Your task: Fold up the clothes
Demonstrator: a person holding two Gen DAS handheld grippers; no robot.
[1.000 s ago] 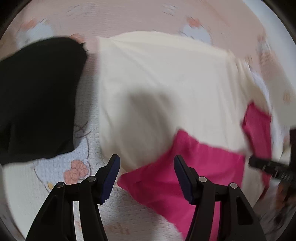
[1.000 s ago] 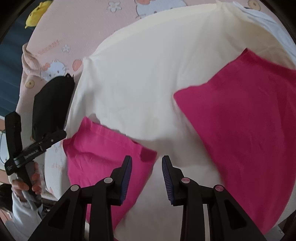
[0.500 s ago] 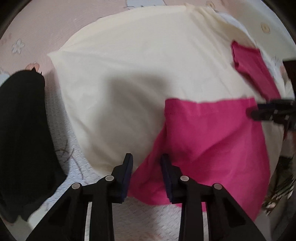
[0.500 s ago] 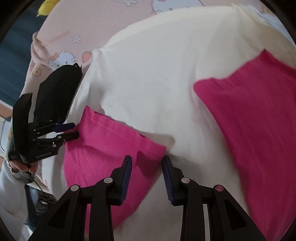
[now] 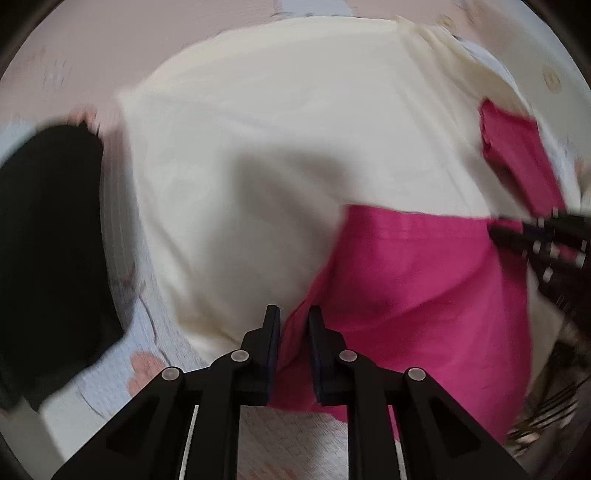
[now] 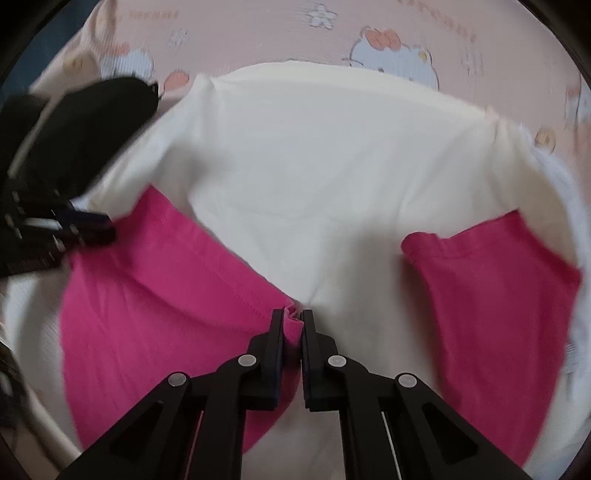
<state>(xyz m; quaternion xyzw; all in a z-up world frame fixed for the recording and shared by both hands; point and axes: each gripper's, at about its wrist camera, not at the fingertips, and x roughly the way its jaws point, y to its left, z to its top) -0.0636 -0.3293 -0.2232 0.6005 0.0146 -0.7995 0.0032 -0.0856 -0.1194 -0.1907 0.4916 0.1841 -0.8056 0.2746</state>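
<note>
Two grippers pinch one pink-and-cream garment on a bedsheet.

The left gripper (image 5: 293,325) and right gripper (image 6: 293,325) have both just been closing; each now nips an edge of the same pink sleeve (image 6: 155,295), a fold bunched between the right jaws. A second pink sleeve (image 6: 491,295) lies on the cream shirt (image 6: 332,177). One black garment (image 5: 48,251) sits beside it on the sheet (image 6: 258,33).

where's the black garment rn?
Folded black garment: far left in the left wrist view, upper left in the right, on the cartoon-print sheet beside the cream shirt.
</note>
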